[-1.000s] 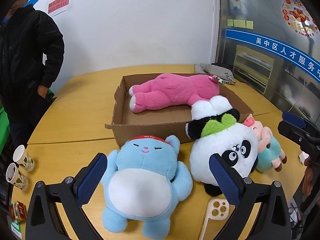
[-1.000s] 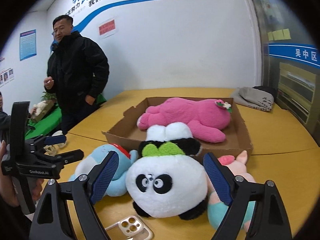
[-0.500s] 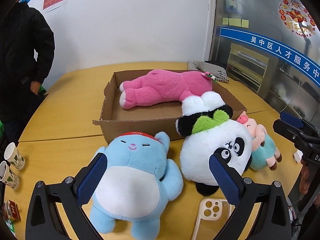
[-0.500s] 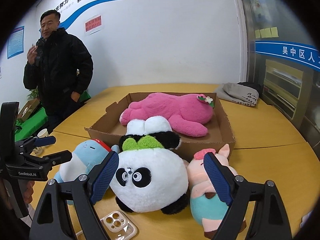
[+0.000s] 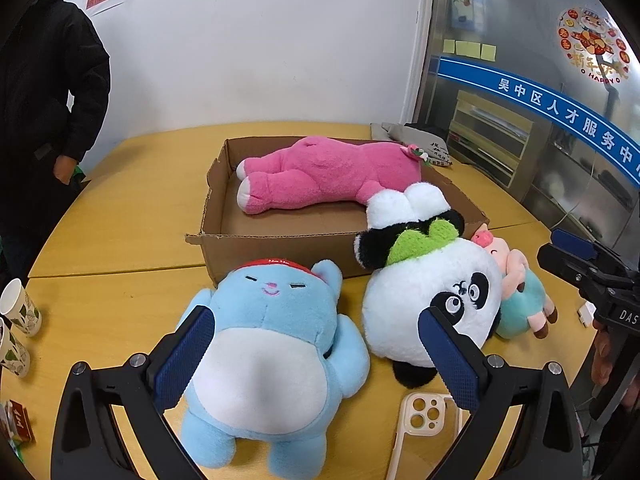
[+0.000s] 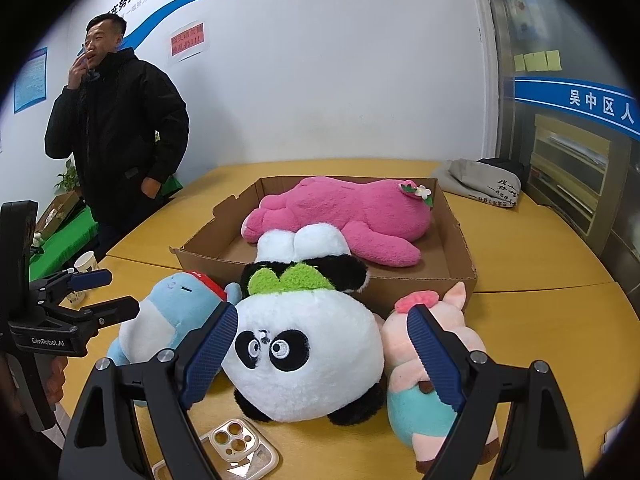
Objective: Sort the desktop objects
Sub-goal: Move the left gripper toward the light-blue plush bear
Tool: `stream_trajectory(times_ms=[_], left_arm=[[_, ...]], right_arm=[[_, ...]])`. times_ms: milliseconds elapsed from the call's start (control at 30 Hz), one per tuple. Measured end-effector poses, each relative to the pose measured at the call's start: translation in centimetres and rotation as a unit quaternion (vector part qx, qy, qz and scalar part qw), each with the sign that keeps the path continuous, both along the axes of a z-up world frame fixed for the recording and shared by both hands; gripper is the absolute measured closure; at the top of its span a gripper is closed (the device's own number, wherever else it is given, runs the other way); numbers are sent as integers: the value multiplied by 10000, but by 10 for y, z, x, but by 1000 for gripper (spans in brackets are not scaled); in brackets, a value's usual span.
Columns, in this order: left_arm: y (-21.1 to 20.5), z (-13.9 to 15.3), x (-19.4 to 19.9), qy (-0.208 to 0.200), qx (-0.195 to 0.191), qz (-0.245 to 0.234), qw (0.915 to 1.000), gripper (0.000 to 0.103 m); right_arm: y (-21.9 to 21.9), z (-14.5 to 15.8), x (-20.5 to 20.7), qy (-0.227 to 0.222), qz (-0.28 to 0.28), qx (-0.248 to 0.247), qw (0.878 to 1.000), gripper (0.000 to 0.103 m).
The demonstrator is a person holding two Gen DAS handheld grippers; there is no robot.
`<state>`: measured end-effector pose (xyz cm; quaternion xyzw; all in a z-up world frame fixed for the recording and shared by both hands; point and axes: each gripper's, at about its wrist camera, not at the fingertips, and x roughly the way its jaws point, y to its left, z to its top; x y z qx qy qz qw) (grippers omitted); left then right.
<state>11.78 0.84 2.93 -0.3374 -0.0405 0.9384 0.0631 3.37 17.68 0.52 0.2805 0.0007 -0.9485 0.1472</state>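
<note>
In the lower middle of the left wrist view, the blue plush lies on its back on the bench, framed by the spread, empty left tongs. The right tongs, also spread and empty, straddle the panda plush in the lower centre of their view. Both toys look light, soft and squashy (easy to deform), so pinch deep across the belly. The cardboard box behind already holds a pink plush.
</note>
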Motion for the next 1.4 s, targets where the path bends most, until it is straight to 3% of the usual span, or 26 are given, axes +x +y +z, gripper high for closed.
stream_trajectory(times_ms=[333, 567, 633, 733, 900, 1000, 1067, 1100, 1133, 1167, 1200, 1233, 1300, 1400], left_arm=[[-25, -5, -1, -21, 145, -196, 9997, 0], [-67, -26, -17, -274, 479, -659, 9963, 0], [-80, -36, -28, -397, 470, -741, 9954, 0], [-115, -61, -53, -769, 901, -768, 9900, 0], [-149, -101, -83, -1312, 1437, -720, 9782, 4], [-157, -112, -88, -1361, 1982, -875, 9667, 19], [-160, -115, -89, -1390, 2234, -947, 9601, 49], [-161, -117, -89, -1403, 2366, -998, 9562, 57], [-162, -118, -88, -1429, 2417, -1014, 9544, 78], [-160, -119, -85, -1490, 2366, -1061, 9542, 92], [-157, -118, -81, -1514, 2297, -1090, 9552, 93], [-157, -118, -77, -1519, 2296, -1070, 9554, 93], [-156, -117, -67, -1528, 2298, -1029, 9557, 93], [-154, -115, -42, -1495, 2216, -917, 9592, 93]], right_arm=[[-12, -7, -4, -87, 70, -207, 9997, 16], [-41, -17, 8, -329, 613, -562, 9960, 16], [-58, -23, 15, -504, 916, -805, 9913, 16], [-91, -43, 21, -920, 1247, -1158, 9811, 17], [-129, -105, -1, -2057, 861, -1707, 9598, 19], [-137, -129, -17, -2321, 584, -1981, 9505, 20], [-143, -135, -24, -2357, 624, -2145, 9458, 20], [-146, -134, -26, -2331, 692, -2178, 9452, 20], [-149, -133, -28, -2337, 800, -2231, 9430, 22], [-152, -132, -28, -2364, 952, -2292, 9394, 31], [-154, -130, -28, -2380, 1110, -2341, 9361, 41], [-156, -128, -27, -2376, 1248, -2324, 9349, 43], [-158, -126, -22, -2367, 1457, -2221, 9346, 43], [-157, -125, -14, -2566, 1871, -2121, 9242, 43]])
